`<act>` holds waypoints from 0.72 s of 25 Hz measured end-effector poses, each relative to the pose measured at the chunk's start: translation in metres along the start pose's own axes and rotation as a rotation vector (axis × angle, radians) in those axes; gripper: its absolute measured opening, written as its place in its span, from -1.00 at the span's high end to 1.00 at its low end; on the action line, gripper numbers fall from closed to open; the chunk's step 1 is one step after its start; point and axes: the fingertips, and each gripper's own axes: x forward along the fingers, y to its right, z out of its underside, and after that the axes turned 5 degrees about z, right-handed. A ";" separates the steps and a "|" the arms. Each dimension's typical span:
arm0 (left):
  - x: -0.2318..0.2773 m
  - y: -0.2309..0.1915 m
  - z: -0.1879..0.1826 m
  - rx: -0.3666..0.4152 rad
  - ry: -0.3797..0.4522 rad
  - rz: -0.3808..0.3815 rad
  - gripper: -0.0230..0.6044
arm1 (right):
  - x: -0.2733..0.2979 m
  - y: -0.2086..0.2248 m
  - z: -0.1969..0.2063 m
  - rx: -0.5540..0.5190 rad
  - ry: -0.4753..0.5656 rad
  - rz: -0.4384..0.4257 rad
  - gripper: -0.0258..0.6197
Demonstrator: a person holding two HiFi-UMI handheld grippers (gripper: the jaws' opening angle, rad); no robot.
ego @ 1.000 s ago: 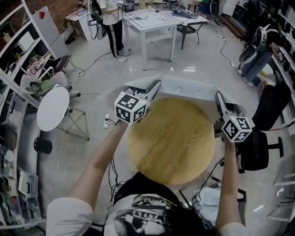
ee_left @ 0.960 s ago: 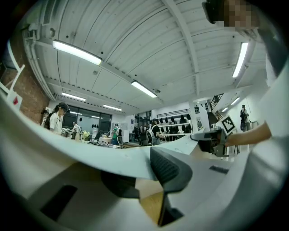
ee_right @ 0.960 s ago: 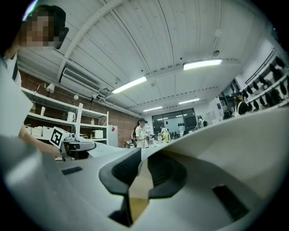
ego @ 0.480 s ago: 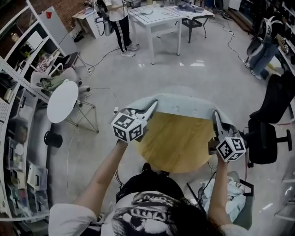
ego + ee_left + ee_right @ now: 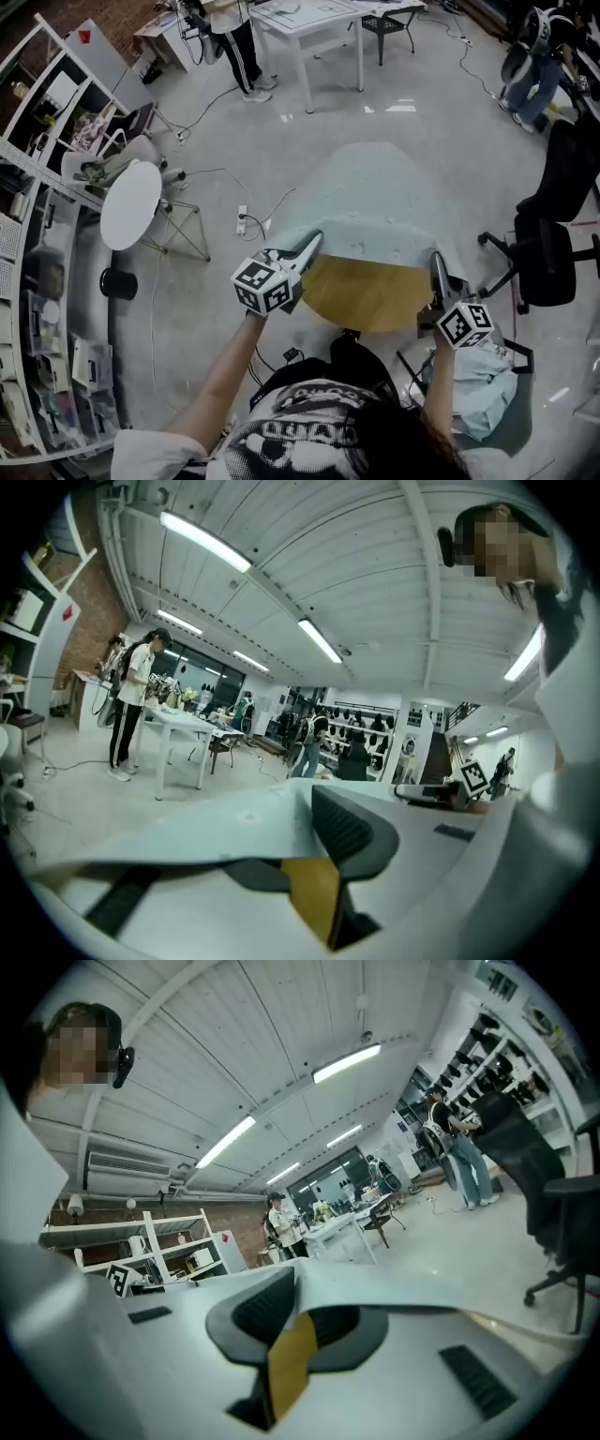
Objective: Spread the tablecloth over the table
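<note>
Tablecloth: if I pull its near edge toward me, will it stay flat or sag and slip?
Likely floppy: the tablecloth drapes over the far rim of the table rather than jutting out stiff. Probably light, since the left gripper and right gripper carry its edge by small pinches. It may slide readily on the smooth wood.

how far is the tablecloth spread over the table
Partly spread: the pale grey tablecloth covers the far side; the near part of the round wooden table is bare.

Tablecloth [image 5: 375, 199] over far part of table [image 5: 366, 296], left gripper [image 5: 315, 241] and right gripper [image 5: 436, 262] at its near corners.
</note>
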 end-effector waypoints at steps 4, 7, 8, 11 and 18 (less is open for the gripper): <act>-0.025 0.007 0.025 -0.076 0.005 0.009 0.70 | -0.025 -0.012 0.022 0.034 -0.011 0.022 0.80; -0.042 0.015 0.043 -0.128 0.004 0.016 0.70 | -0.045 -0.019 0.036 0.040 -0.023 0.040 0.80; -0.048 0.018 0.049 -0.146 0.006 0.021 0.70 | -0.051 -0.022 0.039 0.038 -0.024 0.050 0.80; -0.069 0.026 0.063 -0.188 0.016 0.032 0.70 | -0.070 -0.034 0.052 0.041 -0.025 0.074 0.80; -0.103 0.037 0.103 -0.254 -0.023 0.028 0.69 | -0.105 -0.044 0.095 0.103 -0.052 0.109 0.80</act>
